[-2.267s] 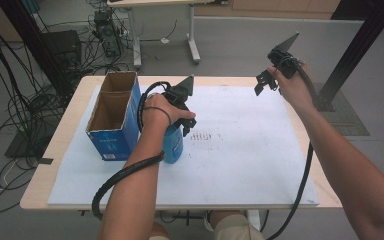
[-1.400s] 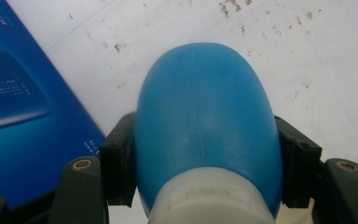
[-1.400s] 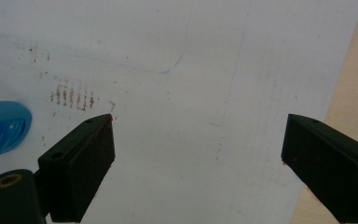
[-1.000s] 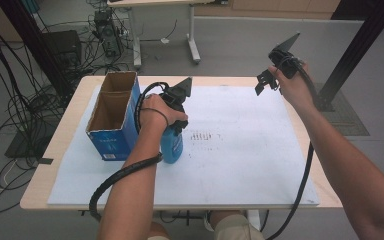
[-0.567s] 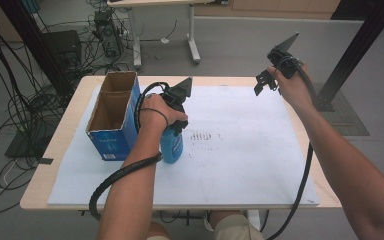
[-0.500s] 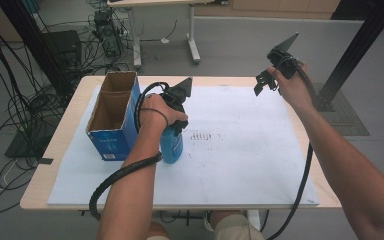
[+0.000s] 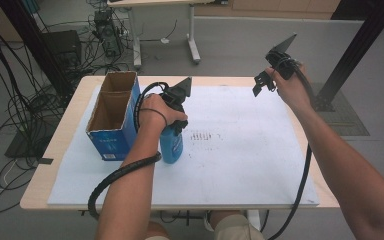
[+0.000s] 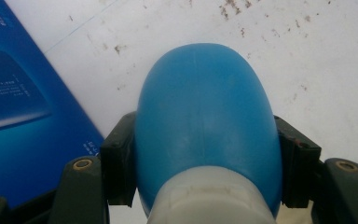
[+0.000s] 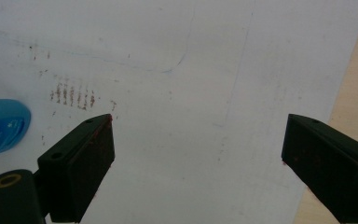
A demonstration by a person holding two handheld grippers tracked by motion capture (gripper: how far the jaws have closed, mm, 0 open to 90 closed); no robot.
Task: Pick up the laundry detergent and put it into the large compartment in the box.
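A blue plastic bottle (image 7: 171,145) with a pale cap end stands upright on the white sheet, just right of the blue box. My left gripper (image 7: 176,125) comes down on it from above and is shut on it; in the left gripper view both black pads (image 8: 117,172) press the sides of the bottle (image 8: 205,121). My right gripper (image 7: 261,85) hangs in the air over the far right of the table, open, with nothing between its fingers (image 9: 81,163). The bottle (image 9: 0,126) shows at the left edge of the right gripper view.
An open blue cardboard box (image 7: 111,117) stands at the table's left, close beside the bottle. The white sheet (image 7: 240,155) carries a patch of small brown marks (image 7: 203,136) near its middle. The wooden table edge (image 7: 325,185) runs along the right. Cables and desk legs lie beyond.
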